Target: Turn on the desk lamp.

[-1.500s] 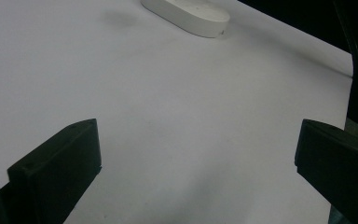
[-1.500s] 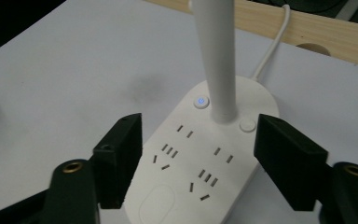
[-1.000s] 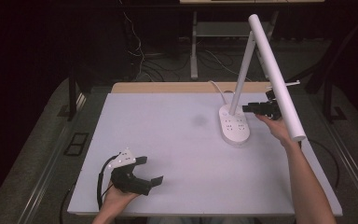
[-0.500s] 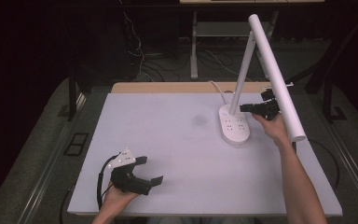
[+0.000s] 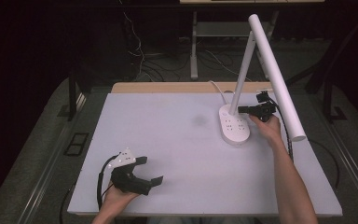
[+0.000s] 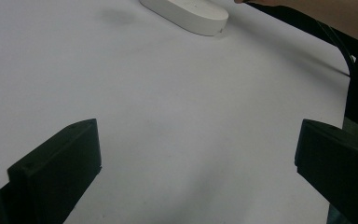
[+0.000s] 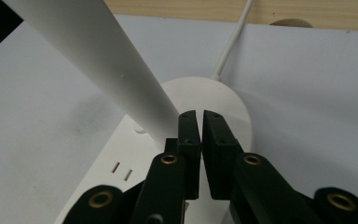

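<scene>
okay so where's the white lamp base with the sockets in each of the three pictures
High view: the lamp base sits right of centre on the table, just left of the right gripper.
Left gripper view: at the top edge, centre, far from the jaws.
Right gripper view: lower centre, beneath the closed jaws.
Shared landmark: the lamp's white stem, seen in the right gripper view.

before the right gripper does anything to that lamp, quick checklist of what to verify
1. Right gripper jaws: nearly shut, nothing between them; ok.
2. Tips over the lamp base, beside the lamp post; ok.
3. Touching the base: cannot tell.
4. Lamp cord runs off the far side, away from the jaws; ok.
5. Left gripper open, resting near the table's front edge, away from the lamp; ok.
</scene>
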Tool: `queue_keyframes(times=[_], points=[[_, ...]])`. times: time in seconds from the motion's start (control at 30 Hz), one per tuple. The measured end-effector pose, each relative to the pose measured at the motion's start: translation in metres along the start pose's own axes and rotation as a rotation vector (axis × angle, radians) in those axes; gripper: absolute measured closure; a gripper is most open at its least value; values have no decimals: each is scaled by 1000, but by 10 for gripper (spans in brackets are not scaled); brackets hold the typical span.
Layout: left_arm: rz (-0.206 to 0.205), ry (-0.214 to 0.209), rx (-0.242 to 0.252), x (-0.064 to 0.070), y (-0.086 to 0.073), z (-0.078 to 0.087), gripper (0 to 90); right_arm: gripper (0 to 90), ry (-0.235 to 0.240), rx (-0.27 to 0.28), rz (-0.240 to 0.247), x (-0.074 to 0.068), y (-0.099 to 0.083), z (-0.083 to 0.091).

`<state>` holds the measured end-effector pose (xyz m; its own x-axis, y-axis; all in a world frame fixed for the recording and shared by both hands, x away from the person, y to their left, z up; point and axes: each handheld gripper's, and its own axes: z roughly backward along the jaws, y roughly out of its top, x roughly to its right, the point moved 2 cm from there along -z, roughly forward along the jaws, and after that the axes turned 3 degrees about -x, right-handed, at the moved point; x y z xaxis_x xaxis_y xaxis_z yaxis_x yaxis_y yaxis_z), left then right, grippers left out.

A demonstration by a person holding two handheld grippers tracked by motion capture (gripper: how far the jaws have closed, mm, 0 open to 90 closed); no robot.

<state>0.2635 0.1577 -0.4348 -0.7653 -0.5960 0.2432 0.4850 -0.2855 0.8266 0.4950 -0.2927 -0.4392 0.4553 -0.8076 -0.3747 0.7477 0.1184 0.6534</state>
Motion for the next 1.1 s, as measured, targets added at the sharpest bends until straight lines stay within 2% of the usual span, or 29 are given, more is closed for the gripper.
queue_keyframes(times=[0.13, 0.23, 0.57, 0.77, 0.83, 1.1], points=[[-1, -1, -1, 0, 0, 0, 0, 892, -6, -1, 3, 1, -1, -3], [-2, -2, -1, 0, 0, 0, 0, 896, -28, 2, -3, 2, -1, -5], [-5, -4, -4, 1, 0, -1, 0, 899, -19, 11, -19, 4, -2, -5], [-2, -1, 0, 0, 0, 0, 0, 900, -45, 9, -11, 1, -3, -6], [-3, -2, -1, 0, 0, 0, 0, 900, -44, 3, -31, 1, -2, -6], [-11, -7, 0, 1, 0, 0, 0, 900, -57, 1, -26, 0, -2, -6]])
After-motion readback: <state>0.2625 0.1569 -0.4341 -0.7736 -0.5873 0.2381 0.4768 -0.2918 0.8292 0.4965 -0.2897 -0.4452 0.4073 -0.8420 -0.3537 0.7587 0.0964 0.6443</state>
